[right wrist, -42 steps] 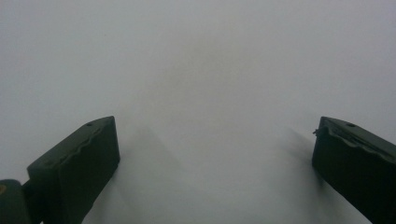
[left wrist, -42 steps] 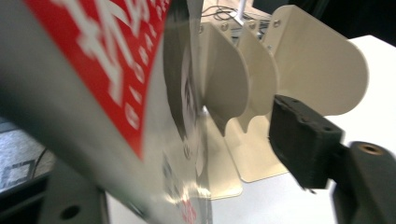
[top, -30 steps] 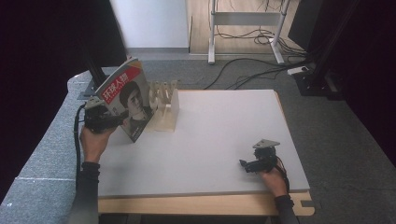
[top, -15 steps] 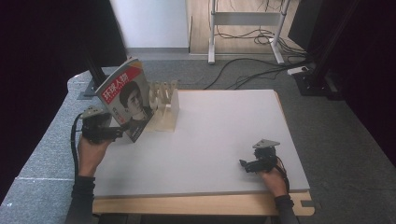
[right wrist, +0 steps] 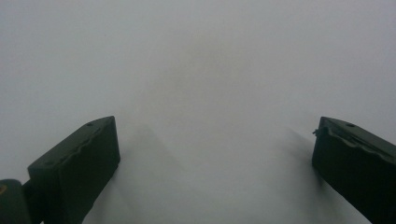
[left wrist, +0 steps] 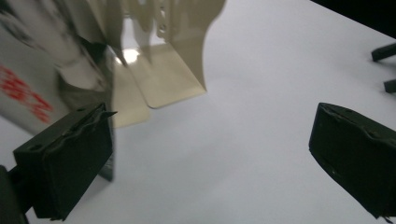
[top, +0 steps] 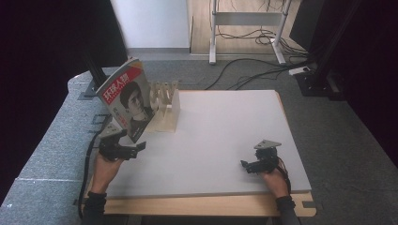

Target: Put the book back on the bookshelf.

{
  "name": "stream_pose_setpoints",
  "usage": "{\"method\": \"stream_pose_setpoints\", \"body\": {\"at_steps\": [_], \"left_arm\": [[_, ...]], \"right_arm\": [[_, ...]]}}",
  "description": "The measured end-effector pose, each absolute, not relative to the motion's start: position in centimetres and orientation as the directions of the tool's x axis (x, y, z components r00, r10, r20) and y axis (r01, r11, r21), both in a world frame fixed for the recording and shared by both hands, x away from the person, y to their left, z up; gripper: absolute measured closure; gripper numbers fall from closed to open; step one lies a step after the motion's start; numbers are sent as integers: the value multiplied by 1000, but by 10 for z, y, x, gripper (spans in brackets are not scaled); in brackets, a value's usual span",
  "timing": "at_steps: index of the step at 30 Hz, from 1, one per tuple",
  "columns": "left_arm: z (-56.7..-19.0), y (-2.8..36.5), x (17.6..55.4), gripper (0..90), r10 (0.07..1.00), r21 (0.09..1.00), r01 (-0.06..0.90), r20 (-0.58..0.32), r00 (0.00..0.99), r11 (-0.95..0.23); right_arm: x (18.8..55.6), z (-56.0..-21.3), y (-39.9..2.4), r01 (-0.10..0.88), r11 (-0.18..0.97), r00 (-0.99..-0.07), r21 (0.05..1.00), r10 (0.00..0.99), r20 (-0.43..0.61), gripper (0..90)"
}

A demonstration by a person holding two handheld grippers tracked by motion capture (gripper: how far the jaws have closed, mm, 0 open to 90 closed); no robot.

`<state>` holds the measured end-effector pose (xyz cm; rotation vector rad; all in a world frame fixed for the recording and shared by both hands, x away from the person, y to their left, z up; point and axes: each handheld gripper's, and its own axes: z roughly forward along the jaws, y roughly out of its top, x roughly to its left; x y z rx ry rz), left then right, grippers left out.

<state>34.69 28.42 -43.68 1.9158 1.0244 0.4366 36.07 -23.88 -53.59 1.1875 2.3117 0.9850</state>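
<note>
Inspector A: The magazine [top: 127, 101] stands tilted at the table's [top: 225, 136] 10 o'clock corner, its upper part leaning on the cream slotted rack [top: 165, 108]. Whether its lower edge sits in a slot or on the tabletop I cannot tell. The left gripper [top: 133, 149] sits just below it at 8 o'clock. Its jaws have just been opening; they stand wide with nothing between them.

Inspector B: In the left gripper view, 1 jaw pad [left wrist: 70, 158] is very near the magazine's lower corner [left wrist: 28, 88]. Risk 1, in my judgement: a sideways pull-back clips that corner and slides the foot out, and the glossy cover drops flat.

Inspector A: Risk 2: the lean is steep and the rack is light. A nudge could shift both.

Inspector B: The right gripper [top: 245, 165]?

Inspector A: At 5 o'clock, well apart from the rack, jaws wide over bare tabletop, holding nothing. No hazard there.

Inspector B: Recommendation: withdraw the left gripper straight away from the cover, not across it.
</note>
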Motion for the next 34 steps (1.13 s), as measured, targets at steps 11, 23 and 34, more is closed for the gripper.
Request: {"method": "stream_pose_setpoints", "body": {"at_steps": [11, 23, 34], "left_arm": [[-478, 247, 353, 0, 735, 823, 476, -109, 669, -311], [-527, 203, 364, 0, 699, 677, 553, -79, 711, -486], [-529, 196, 360, 0, 704, 660, 535, -12, 710, -528]], "right_arm": [[361, -536, -239, 561, 403, -583, 723, 813, -2, 2], [361, -536, -239, 562, 403, -582, 722, 813, -1, 1], [360, -536, -238, 558, 402, -581, 725, 814, -4, 2]]}}
